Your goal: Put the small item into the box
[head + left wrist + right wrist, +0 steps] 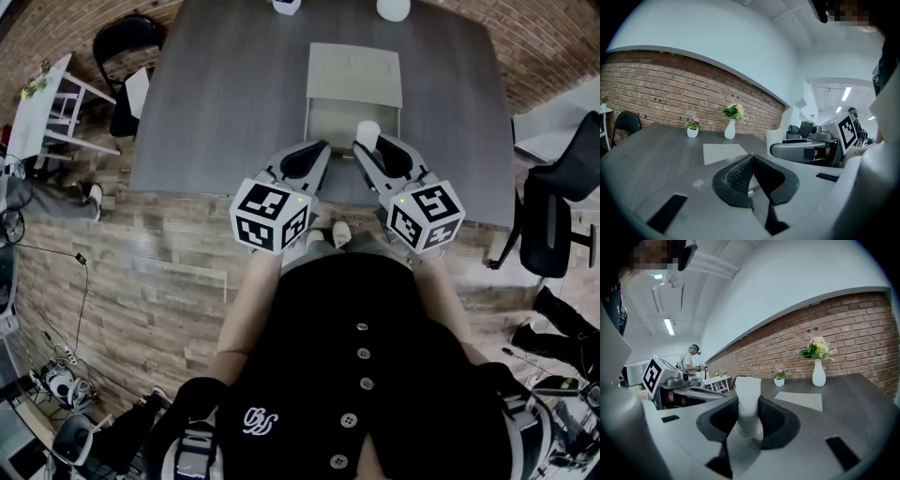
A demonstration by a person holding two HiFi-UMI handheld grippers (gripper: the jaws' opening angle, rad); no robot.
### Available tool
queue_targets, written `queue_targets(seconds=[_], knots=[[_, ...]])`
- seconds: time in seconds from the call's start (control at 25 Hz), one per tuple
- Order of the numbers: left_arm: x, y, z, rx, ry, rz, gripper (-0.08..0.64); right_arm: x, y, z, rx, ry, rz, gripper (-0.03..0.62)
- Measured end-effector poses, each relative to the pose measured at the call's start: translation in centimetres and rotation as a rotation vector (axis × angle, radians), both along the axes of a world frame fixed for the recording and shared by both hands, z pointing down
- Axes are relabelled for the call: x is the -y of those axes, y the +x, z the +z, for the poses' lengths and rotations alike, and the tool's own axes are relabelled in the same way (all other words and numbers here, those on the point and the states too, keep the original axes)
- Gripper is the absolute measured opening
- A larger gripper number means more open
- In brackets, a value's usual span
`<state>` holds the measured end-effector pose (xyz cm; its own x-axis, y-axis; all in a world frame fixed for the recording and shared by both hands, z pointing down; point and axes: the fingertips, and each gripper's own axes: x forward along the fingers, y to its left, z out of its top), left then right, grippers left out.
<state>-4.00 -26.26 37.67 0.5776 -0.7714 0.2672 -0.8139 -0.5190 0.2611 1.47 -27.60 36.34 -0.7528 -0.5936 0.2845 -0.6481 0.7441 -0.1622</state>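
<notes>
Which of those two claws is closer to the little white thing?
Right. The right gripper is clamped on the white item; the left gripper sits beside it, shut and apart.

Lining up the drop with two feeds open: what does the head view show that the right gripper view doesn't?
Only the head view: the whole box from above, just ahead of the grippers, plus the wooden floor and black chairs. Only the right gripper view: the flowers in the white vase, a person in the background, ceiling lights. Both: the right gripper shut on the small white item, the left gripper, the grey table, the brick wall.
</notes>
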Motion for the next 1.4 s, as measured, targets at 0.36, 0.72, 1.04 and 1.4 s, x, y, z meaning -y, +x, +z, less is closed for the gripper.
queue_targets(seconds=[0.36,0.72,1.04,1.4], knots=[[2.0,-0.8,1.4,-0.02,-0.037,-0.037,0.014,2.7,-0.8,1.9,-0.108,-0.01,-0.09,0.133],[2.9,-2.0,5.1,-0.04,-0.125,-0.102,0.014,7.2,-1.4,7.6,-0.343,-0.05,-0.218,0.133],[2.8,-2.7,8.3,-0.086,-0.208,-0.191,0.014,8.9,-1.0,14.0,-0.516,-0.16,-0.314,0.133],[3.8,-2.9,10.1,-0.067,-0.194,-0.188,0.014,10.9,-1.1,19.4,-0.695,-0.191,-0.402,0.135]])
